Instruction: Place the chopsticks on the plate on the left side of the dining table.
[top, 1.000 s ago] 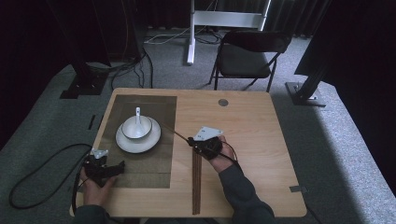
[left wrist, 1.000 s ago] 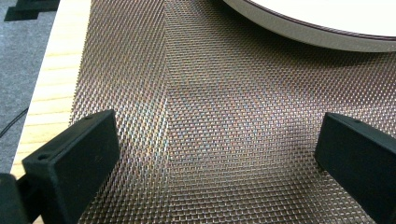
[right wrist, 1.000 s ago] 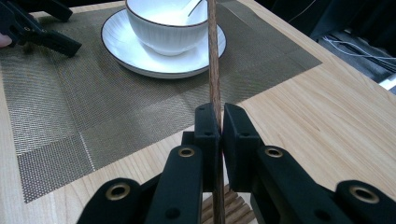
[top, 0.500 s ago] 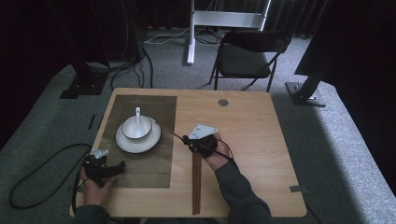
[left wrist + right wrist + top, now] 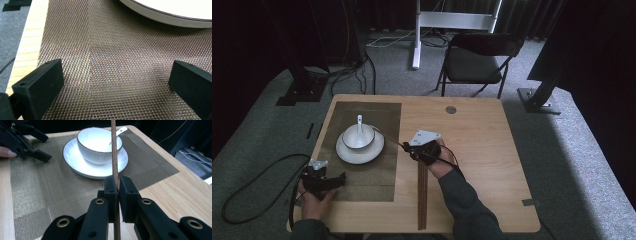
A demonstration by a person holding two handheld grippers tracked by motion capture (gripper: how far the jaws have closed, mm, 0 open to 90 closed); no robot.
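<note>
The right gripper (image 5: 117, 187) is clamped on a brown chopstick (image 5: 114, 150), which runs up between its jaws and points toward the white bowl (image 5: 99, 145) on its saucer (image 5: 75, 162). From above, that chopstick (image 5: 389, 137) slants from the right gripper (image 5: 409, 148) toward the bowl (image 5: 358, 136), its far end over the saucer rim. A second chopstick (image 5: 422, 197) lies on the table (image 5: 492, 150), right of the woven mat (image 5: 377, 175). A spoon (image 5: 359, 121) rests in the bowl. The left gripper (image 5: 339, 178) sits at the mat's near left, jaws wide apart over bare mat (image 5: 112, 70)
</note>
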